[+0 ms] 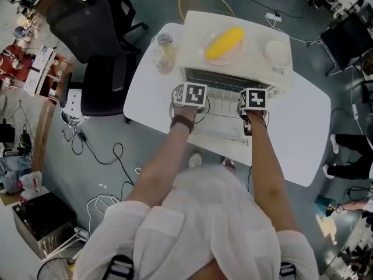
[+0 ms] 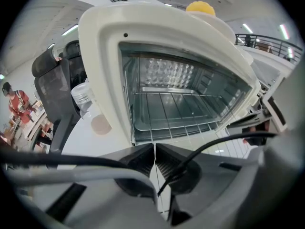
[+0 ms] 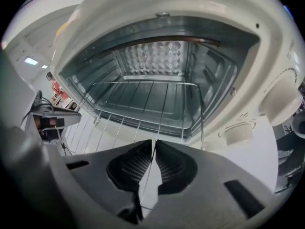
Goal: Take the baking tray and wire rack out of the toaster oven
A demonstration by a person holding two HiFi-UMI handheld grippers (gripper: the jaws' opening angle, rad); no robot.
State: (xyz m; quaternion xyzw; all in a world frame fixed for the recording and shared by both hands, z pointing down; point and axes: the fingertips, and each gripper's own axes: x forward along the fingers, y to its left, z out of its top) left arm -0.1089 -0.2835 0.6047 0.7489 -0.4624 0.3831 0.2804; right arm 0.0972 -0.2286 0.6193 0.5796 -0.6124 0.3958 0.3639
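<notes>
Shows white table (image 1: 303, 139) bearing open toaster oven (image 1: 198, 39). Shows baking tray (image 2: 143, 124) inside, beneath wire rack (image 2: 181, 104) slid partway out over the door. Shows left gripper (image 2: 155, 147) pinched together on a rack wire, right gripper (image 3: 153, 143) likewise clamped on another.

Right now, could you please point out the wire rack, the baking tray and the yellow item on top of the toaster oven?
wire rack (image 3: 143, 83): right gripper view, on its rear crossbar.
baking tray (image 2: 143, 127): left gripper view, on its front left corner, below the rack.
yellow item (image 1: 224, 42): head view, on its middle.
</notes>
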